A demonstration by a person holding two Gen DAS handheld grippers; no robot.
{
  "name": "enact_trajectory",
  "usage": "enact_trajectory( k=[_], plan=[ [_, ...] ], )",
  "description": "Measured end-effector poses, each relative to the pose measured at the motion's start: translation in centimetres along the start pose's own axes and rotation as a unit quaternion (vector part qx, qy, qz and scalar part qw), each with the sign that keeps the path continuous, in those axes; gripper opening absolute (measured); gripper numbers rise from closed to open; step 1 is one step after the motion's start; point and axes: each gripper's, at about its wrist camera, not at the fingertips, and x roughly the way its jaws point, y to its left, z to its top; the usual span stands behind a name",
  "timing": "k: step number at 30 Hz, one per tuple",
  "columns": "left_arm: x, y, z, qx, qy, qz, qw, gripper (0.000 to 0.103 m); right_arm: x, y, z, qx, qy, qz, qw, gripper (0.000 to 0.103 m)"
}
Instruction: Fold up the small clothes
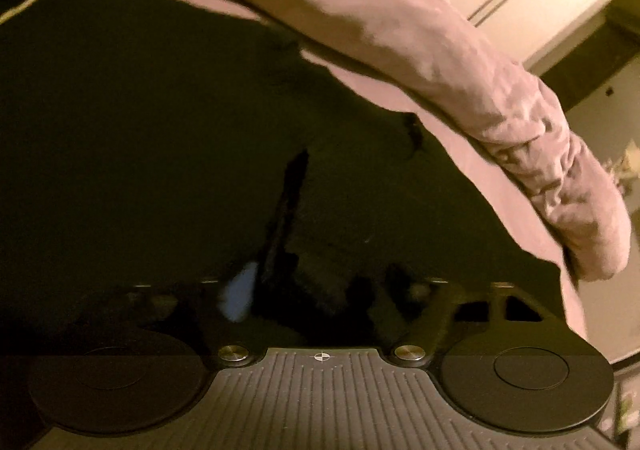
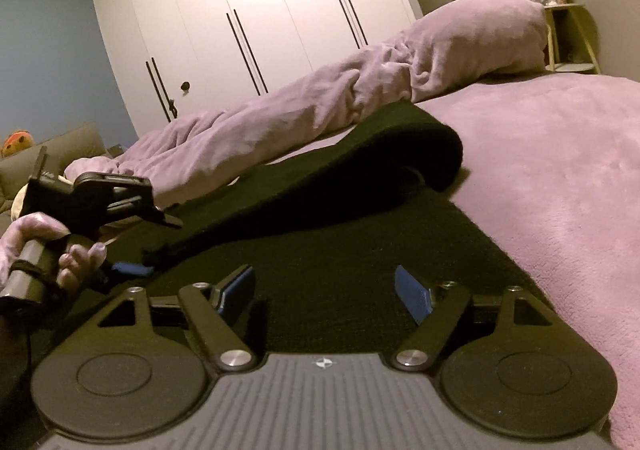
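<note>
A black garment (image 2: 344, 234) lies spread on a pink bed cover (image 2: 560, 169), with one part lifted and folded over in a sloping flap (image 2: 400, 137). My right gripper (image 2: 326, 290) is open just above the garment's near edge, its blue pads (image 2: 412, 294) wide apart and empty. My left gripper (image 2: 136, 270) shows at the left of the right wrist view, held in a hand, its blue tip at the edge of the lifted flap. In the left wrist view the black garment (image 1: 160, 129) fills the frame and the left gripper (image 1: 264, 282) looks shut on its fabric.
A rolled pink duvet (image 2: 280, 117) lies along the far side of the bed, also in the left wrist view (image 1: 480, 89). White wardrobe doors (image 2: 240, 9) stand behind. A small side table (image 2: 568, 37) stands at the far right. A sofa with a toy (image 2: 24, 145) is at the left.
</note>
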Motion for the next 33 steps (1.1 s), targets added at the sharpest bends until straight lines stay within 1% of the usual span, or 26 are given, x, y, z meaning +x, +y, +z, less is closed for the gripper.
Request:
enact_trajectory(
  k=[1, 3, 5, 8, 9, 11, 14, 15, 17, 18, 19, 20, 21, 22, 24, 27, 29, 30, 31, 33],
  plan=[
    [0.0, -0.2, 0.1, 0.009, -0.002, 0.008, 0.9999, 0.035, 0.0, 0.0, 0.0, -0.001, 0.0, 0.0, 1.0, 0.078],
    [0.1, -0.3, 0.4, 0.011, 0.002, 0.015, 0.9998, 0.019, 0.1, 0.1, -0.1, -0.001, 0.0, 0.0, 1.0, 0.078],
    [-0.7, 0.0, 1.0, 0.0, -0.003, -0.005, 1.0, 0.017, 0.1, 0.1, -0.1, -0.001, 0.0, 0.001, 1.0, 0.079],
    [-2.5, -0.1, 1.9, 0.004, -0.033, -0.024, 0.9992, 0.016, 0.1, 0.1, -0.1, -0.003, 0.001, 0.0, 1.0, 0.079],
    [-3.1, -0.2, 2.2, 0.008, -0.044, -0.025, 0.9987, 0.016, 0.1, 0.2, 0.0, -0.004, 0.001, 0.0, 1.0, 0.08],
    [-4.4, -0.1, 2.9, 0.023, -0.066, -0.013, 0.9974, 0.016, 0.2, 0.1, 0.0, -0.004, 0.002, 0.0, 1.0, 0.08],
    [-6.0, 0.5, 3.7, 0.051, -0.102, 0.022, 0.9933, 0.017, 0.3, 0.2, 0.0, -0.007, 0.003, -0.001, 1.0, 0.08],
    [-6.3, 0.8, 3.9, 0.056, -0.112, 0.031, 0.9917, 0.02, 0.3, 0.2, 0.0, -0.008, 0.004, -0.001, 1.0, 0.081],
    [-6.6, 1.7, 3.8, 0.065, -0.127, 0.064, 0.9876, 0.032, 0.3, 0.2, 0.0, -0.011, 0.005, -0.002, 1.0, 0.082],
    [-6.6, 2.2, 3.5, 0.071, -0.132, 0.078, 0.9856, 0.05, 0.4, 0.3, 0.0, -0.013, 0.005, -0.002, 1.0, 0.082],
    [-6.5, 2.6, 3.3, 0.078, -0.129, 0.087, 0.9847, 0.072, 0.4, 0.3, 0.0, -0.014, 0.005, -0.003, 1.0, 0.082],
    [-6.2, 3.2, 3.0, 0.081, -0.122, 0.092, 0.9849, 0.078, 0.4, 0.3, 0.0, -0.014, 0.006, -0.003, 1.0, 0.082],
    [-6.0, 3.7, 2.7, 0.079, -0.115, 0.093, 0.9858, 0.081, 0.4, 0.3, 0.0, -0.015, 0.006, -0.003, 1.0, 0.082],
    [-5.7, 4.2, 2.5, 0.076, -0.109, 0.091, 0.9869, 0.081, 0.5, 0.4, 0.0, -0.016, 0.006, -0.004, 1.0, 0.082],
    [-4.8, 5.2, 2.2, 0.06, -0.08, 0.083, 0.9915, 0.081, 0.5, 0.4, 0.0, -0.018, 0.007, -0.005, 1.0, 0.083],
    [-3.5, 5.9, 1.8, 0.036, -0.055, 0.066, 0.9956, 0.079, 0.6, 0.4, 0.0, -0.021, 0.007, -0.005, 1.0, 0.083],
    [-2.8, 5.9, 1.7, 0.035, -0.046, 0.062, 0.9964, 0.072, 0.6, 0.4, 0.0, -0.022, 0.008, -0.006, 1.0, 0.084],
    [-2.6, 5.7, 1.6, 0.039, -0.045, 0.063, 0.9962, 0.064, 0.6, 0.4, 0.0, -0.023, 0.008, -0.006, 1.0, 0.084],
    [-2.4, 5.4, 1.6, 0.045, -0.043, 0.063, 0.9961, 0.052, 0.6, 0.4, 0.0, -0.023, 0.008, -0.006, 1.0, 0.084],
    [-2.0, 5.2, 1.4, 0.051, -0.035, 0.06, 0.9963, 0.034, 0.7, 0.4, 0.0, -0.024, 0.008, -0.006, 1.0, 0.084]
  ],
)
